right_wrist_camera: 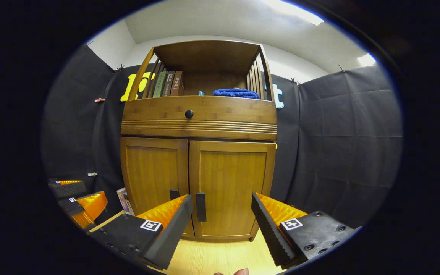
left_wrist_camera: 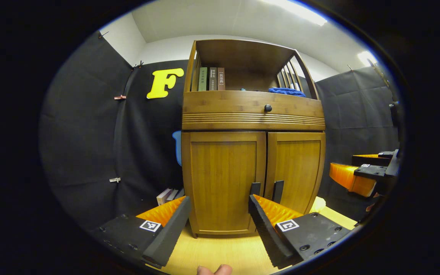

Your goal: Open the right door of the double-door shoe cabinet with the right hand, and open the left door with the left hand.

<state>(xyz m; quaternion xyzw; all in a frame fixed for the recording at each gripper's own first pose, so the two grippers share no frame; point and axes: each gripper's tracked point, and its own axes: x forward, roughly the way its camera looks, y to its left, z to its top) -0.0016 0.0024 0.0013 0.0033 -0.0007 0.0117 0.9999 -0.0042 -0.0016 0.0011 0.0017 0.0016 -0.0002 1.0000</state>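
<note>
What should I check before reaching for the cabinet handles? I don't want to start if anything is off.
1. Right door closed: ok.
2. Left door closed: ok.
3. Right gripper open, nothing held: ok.
4. Left gripper open, nothing held: ok.
5. Right door handle in plain sight between the right gripper's fingers: ok.
6. Left door handle partly hidden behind a finger of the left gripper: not ok.
</note>
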